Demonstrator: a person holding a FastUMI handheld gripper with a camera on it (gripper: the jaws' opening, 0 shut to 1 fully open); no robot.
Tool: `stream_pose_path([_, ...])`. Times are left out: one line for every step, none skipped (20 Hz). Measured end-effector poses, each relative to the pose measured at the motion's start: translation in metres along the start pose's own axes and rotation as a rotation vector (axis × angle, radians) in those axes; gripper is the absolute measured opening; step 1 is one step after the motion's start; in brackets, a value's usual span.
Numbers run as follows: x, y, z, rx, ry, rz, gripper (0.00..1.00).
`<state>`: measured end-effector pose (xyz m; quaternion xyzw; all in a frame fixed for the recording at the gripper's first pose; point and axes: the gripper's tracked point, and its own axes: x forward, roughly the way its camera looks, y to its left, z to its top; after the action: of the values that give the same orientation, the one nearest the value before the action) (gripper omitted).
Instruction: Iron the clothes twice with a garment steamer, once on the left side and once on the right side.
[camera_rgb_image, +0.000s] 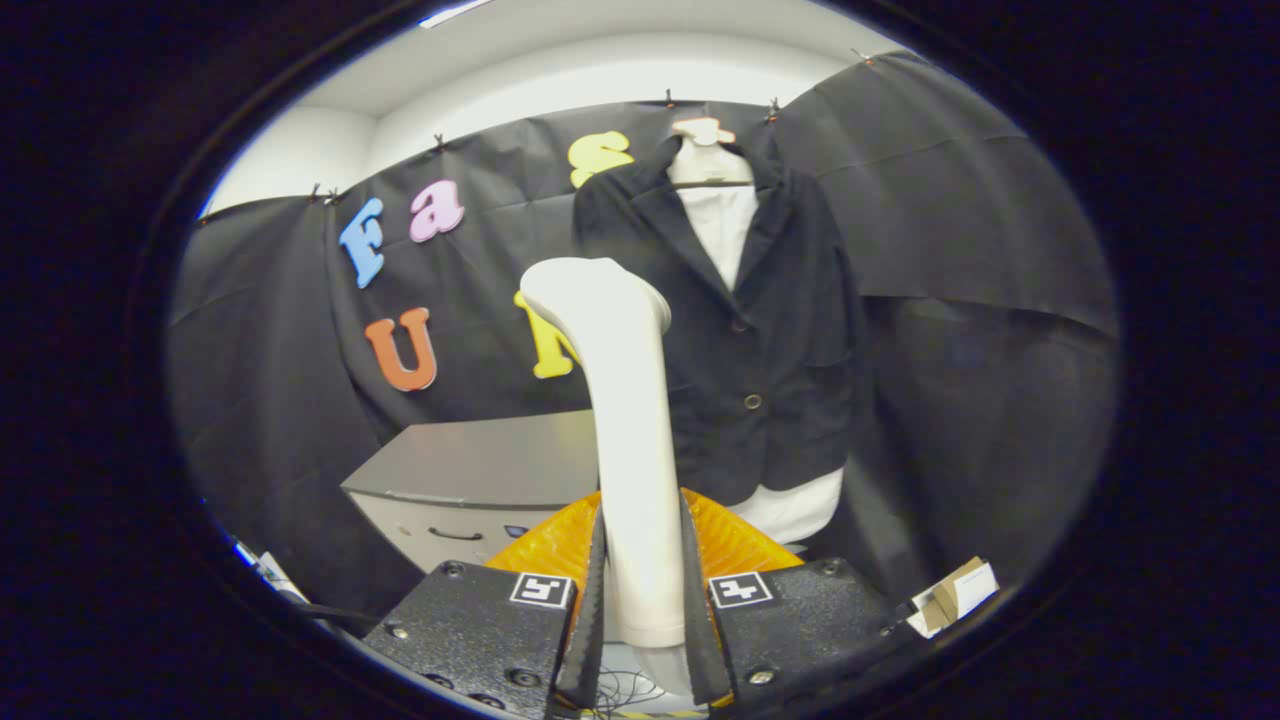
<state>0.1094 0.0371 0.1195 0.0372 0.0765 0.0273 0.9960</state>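
Before hanging jacket, tool grips steamer.

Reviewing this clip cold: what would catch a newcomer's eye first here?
First, the white garment steamer, standing upright between the fingers of the gripper, which is shut on its handle. Beyond it, a dark jacket hangs on a white mannequin torso against the black cloth wall. A grey cabinet stands lower, beside the jacket.

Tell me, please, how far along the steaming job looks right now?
Picked up: the claw is shut on the steamer, held upright. In hand: bringing it to the dark jacket hanging beyond the fingers; its head sits apart from the cloth. Left: both passes, judging by that gap.
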Motion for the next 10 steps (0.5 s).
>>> stream_pose_path([-0.003,-0.010,0.008,0.013,-0.016,-0.014,0.37])
stream_pose_path([-0.005,-0.020,0.015,0.024,-0.028,-0.024,0.37])
stream_pose_path([-0.005,-0.026,0.024,0.036,-0.041,-0.031,0.37])
stream_pose_path([-0.004,-0.033,0.032,0.047,-0.053,-0.037,0.37])
stream_pose_path([-0.001,-0.038,0.041,0.053,-0.063,-0.043,0.37])
stream_pose_path([0.003,-0.044,0.050,0.057,-0.075,-0.047,0.37])
stream_pose_path([0.007,-0.048,0.061,0.060,-0.088,-0.050,0.37])
stream_pose_path([0.012,-0.049,0.071,0.063,-0.099,-0.051,0.37])
stream_pose_path([0.018,-0.050,0.081,0.066,-0.109,-0.053,0.37])
stream_pose_path([0.024,-0.050,0.091,0.063,-0.121,-0.054,0.37])
